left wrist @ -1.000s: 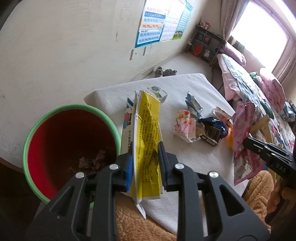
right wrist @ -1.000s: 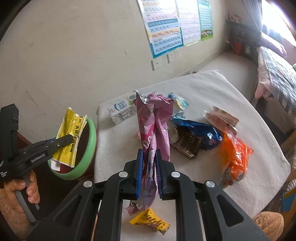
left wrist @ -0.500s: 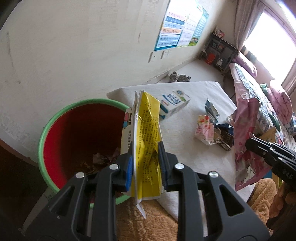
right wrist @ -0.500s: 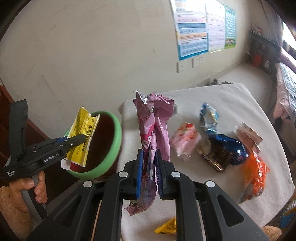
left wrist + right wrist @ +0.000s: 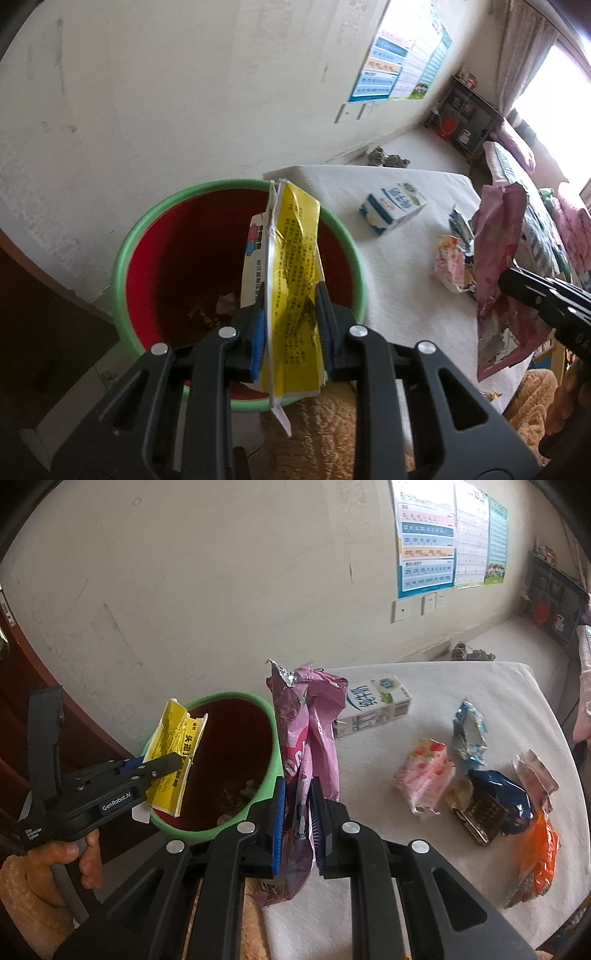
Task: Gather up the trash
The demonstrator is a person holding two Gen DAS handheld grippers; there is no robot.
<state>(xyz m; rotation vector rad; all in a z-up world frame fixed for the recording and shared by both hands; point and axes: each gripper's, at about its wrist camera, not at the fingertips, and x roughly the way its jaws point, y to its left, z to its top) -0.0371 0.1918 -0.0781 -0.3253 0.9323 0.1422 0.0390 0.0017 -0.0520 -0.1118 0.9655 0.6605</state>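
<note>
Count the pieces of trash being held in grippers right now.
2: a yellow wrapper in the left gripper above the bin; a pink bag in the right gripper.

"GenRobot.AI" on left tongs (image 5: 162, 766)

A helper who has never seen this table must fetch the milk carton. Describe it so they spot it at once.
Start at the red bin with the green rim beside the white-covered table. On the table just past the bin, nearest the wall, lies the milk carton on its side. It is the only rigid box, white with blue print; the other trash near it is crumpled soft wrappers.
</note>
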